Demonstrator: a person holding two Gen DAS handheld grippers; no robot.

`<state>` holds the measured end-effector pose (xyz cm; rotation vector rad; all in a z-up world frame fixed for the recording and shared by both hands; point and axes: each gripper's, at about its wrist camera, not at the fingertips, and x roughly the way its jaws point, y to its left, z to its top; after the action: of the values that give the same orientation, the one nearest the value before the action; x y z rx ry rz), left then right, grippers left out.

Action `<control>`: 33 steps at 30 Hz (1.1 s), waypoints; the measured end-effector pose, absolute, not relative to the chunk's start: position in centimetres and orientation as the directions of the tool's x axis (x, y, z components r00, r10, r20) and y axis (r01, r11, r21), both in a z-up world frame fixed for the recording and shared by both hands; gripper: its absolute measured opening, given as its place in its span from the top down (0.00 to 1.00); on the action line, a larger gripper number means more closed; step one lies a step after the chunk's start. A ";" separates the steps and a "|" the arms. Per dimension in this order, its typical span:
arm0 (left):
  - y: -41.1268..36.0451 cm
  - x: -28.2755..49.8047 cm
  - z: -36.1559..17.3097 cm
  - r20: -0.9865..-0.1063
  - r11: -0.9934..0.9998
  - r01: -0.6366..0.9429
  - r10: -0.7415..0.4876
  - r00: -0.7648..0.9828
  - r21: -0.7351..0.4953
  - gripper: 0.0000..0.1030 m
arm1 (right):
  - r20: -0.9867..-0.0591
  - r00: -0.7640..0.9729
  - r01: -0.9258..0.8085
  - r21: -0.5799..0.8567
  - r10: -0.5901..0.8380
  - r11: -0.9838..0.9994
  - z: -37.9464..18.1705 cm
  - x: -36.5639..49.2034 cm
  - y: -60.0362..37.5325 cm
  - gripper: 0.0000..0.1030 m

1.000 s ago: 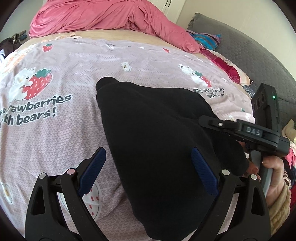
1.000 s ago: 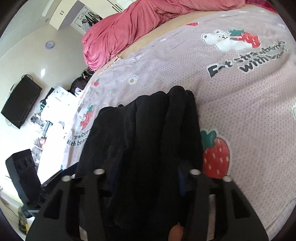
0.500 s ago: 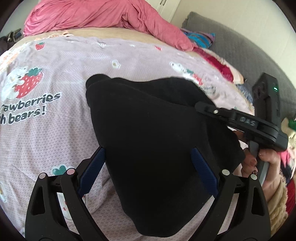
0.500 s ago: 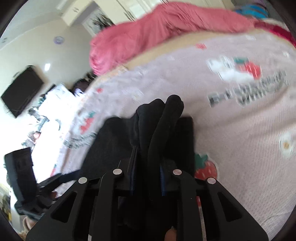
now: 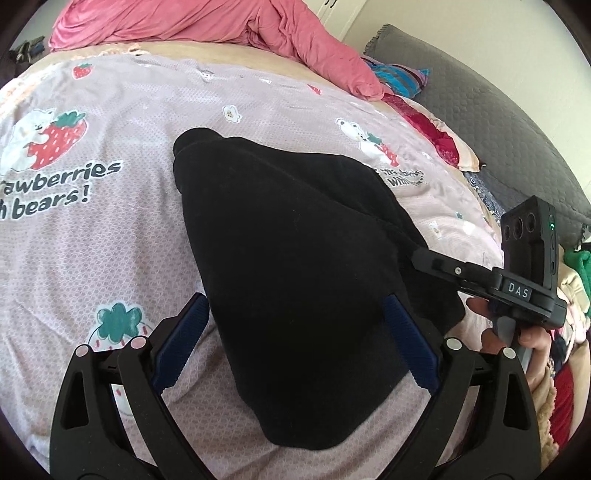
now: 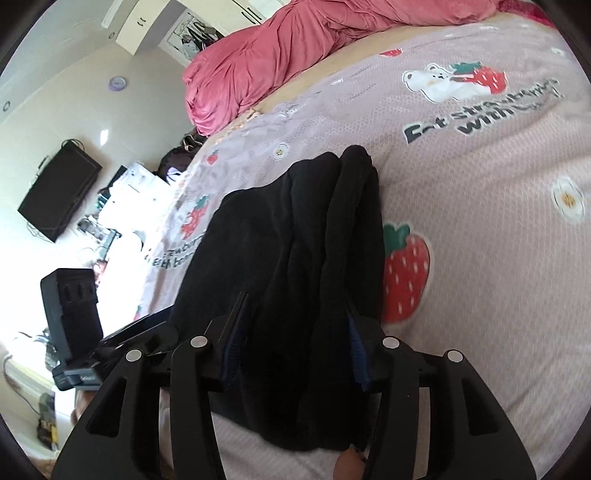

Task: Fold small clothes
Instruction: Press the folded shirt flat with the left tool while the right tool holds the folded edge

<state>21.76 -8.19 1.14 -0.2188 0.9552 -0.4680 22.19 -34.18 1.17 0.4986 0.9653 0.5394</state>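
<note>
The garment (image 5: pixel 295 266) lies on the bedspread (image 5: pixel 110 258), between the fingers of the left gripper (image 5: pixel 295 343). The right gripper (image 6: pixel 291 347) sits at the garment's right edge, fabric between its fingers. The crumpled quilt (image 5: pixel 207 22) lies at the bed's far end, the sofa (image 5: pixel 480 122) beyond the bed's right side.

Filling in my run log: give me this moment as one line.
stage: mid-fold | left gripper: open over black garment | right gripper: open around garment's bunched edge | surface: strawberry bedspread
</note>
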 end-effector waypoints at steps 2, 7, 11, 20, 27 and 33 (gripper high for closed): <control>-8.3 21.3 1.4 -0.730 0.878 0.297 -0.478 0.488 -0.376 0.14 | -0.622 0.452 -0.204 0.626 0.639 0.753 1.3 21.5 -34.3 0.54; -8.5 20.2 2.3 -0.722 0.881 0.319 -0.470 0.508 -0.348 0.14 | -0.618 0.453 -0.214 0.625 0.643 0.751 1.7 20.3 -34.2 0.54; -8.9 19.6 3.0 -0.711 0.886 0.336 -0.460 0.532 -0.321 0.14 | -0.620 0.453 -0.204 0.628 0.641 0.751 1.7 20.0 -34.1 0.54; -9.2 19.3 3.4 -0.684 0.868 0.359 -0.493 0.537 -0.344 0.30 | -0.648 0.427 -0.180 0.623 0.631 0.762 0.8 19.8 -33.7 0.68; -9.5 20.0 1.4 -0.756 0.904 0.318 -0.416 0.506 -0.284 0.30 | -0.665 0.455 -0.200 0.571 0.591 0.796 1.6 19.1 -32.8 0.82; -8.4 20.0 1.1 -0.748 0.886 0.306 -0.459 0.480 -0.348 0.29 | -0.623 0.478 -0.217 0.600 0.620 0.770 2.9 18.8 -33.5 0.83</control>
<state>20.05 -8.44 1.08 -0.1750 0.9635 -0.4697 18.75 -33.52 2.93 0.4807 0.9427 0.5352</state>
